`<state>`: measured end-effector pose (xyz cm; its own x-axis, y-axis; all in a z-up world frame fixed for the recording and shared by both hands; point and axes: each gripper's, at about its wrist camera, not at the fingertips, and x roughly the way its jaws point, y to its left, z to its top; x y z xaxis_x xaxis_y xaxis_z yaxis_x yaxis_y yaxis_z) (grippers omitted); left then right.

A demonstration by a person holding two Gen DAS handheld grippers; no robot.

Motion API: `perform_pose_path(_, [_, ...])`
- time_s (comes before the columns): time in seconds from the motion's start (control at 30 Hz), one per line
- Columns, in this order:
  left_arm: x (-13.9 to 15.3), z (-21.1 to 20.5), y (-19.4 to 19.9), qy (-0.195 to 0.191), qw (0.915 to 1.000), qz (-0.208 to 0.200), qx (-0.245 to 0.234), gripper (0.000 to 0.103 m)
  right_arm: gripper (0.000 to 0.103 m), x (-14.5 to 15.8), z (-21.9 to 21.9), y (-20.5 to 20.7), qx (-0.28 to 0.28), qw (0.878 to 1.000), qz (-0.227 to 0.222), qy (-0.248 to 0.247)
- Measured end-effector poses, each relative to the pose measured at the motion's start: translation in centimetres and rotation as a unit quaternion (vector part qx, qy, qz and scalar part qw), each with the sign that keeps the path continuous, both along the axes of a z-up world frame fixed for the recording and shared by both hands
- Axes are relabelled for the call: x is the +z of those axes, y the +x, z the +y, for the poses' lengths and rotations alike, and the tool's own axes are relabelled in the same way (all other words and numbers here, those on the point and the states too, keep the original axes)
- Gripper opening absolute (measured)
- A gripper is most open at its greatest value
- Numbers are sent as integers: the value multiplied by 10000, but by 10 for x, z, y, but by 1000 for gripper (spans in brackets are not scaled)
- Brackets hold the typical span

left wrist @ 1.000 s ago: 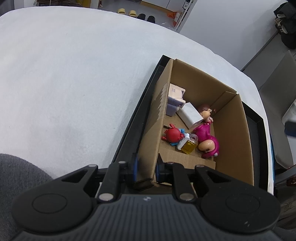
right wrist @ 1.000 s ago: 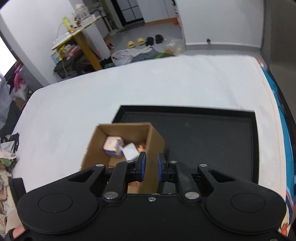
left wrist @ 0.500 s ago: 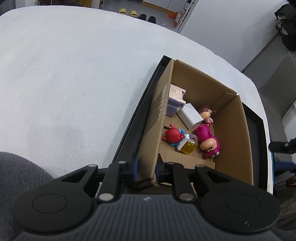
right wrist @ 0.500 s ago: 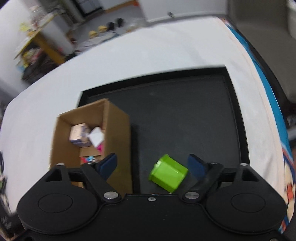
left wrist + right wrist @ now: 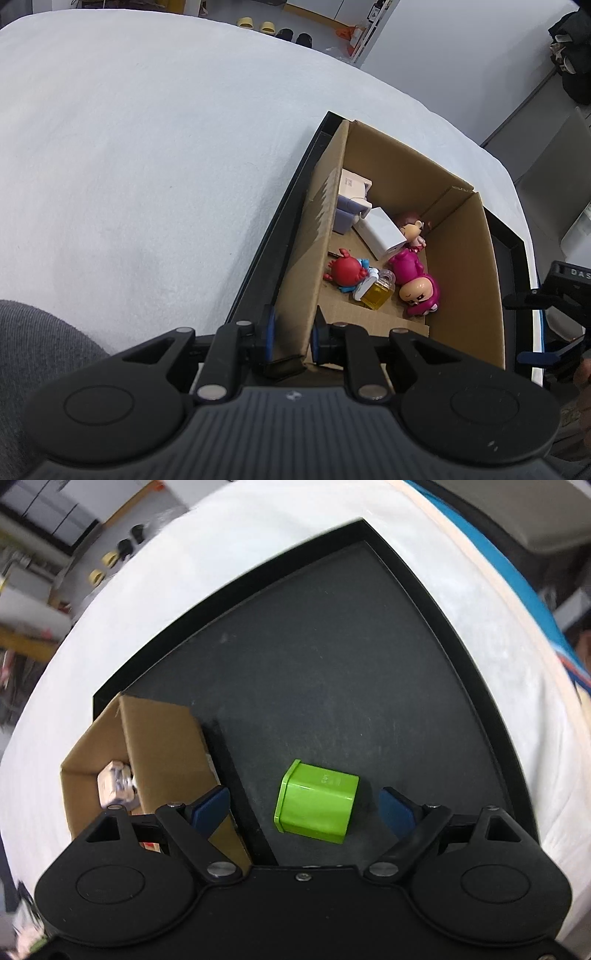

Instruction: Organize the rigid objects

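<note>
left gripper (image 5: 290,334) clamped on cardboard box (image 5: 461,258) wall | right gripper (image 5: 304,805) jaws apart, just opening, straddling 1 green cup (image 5: 317,805) untouched on tray (image 5: 332,672) | box: 2 pink figures, 1 red crab toy (image 5: 345,271)

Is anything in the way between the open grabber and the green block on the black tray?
Nothing visible. The green block lies on its side on the black tray, right between the right gripper's spread jaws, which have just been opening. The pads are not touching it, and the tray around it is bare.
</note>
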<state>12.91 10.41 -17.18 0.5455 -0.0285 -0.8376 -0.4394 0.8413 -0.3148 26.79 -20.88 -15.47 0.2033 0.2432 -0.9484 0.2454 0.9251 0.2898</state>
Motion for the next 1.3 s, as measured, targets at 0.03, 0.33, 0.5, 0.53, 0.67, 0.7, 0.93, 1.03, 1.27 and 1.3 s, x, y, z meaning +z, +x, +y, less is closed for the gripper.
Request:
perform_pose_path(0.03, [0,0,0,-3,10000,1,3,17,87,-1,2,0,-44,10000,9,-39])
perform_pose_path(0.33, [-1,2,0,-36,10000,-14,20,17,48,-11,21,3,60,9994,-4,-353])
perform_pose_path(0.5, [-2,1,1,-42,10000,-15,19,17,48,4,27,-1,136,9993,-223,-251])
perform_pose_path(0.53, [-2,2,1,-44,10000,-18,20,17,48,7,27,-1,154,9993,-259,-239])
perform_pose_path(0.67, [-2,2,1,-55,10000,-32,23,18,48,23,29,-5,212,9986,-450,-169])
perform_pose_path(0.7, [-2,2,2,-60,10000,-34,27,18,48,29,30,-6,235,9983,-517,-153])
perform_pose_path(0.93, [-3,1,1,-84,9999,-48,33,18,48,60,36,-5,378,9946,-968,-36])
perform_pose_path(1.03, [-3,1,0,-103,9999,-51,34,18,48,74,43,-4,460,9922,-1158,75])
perform_pose_path(1.27, [-3,5,-2,-151,9999,-65,24,18,48,97,75,-2,1024,9820,-1516,463])
perform_pose_path(1.3, [-3,4,-2,-154,9999,-68,11,18,48,97,78,-2,1148,9800,-1538,523])
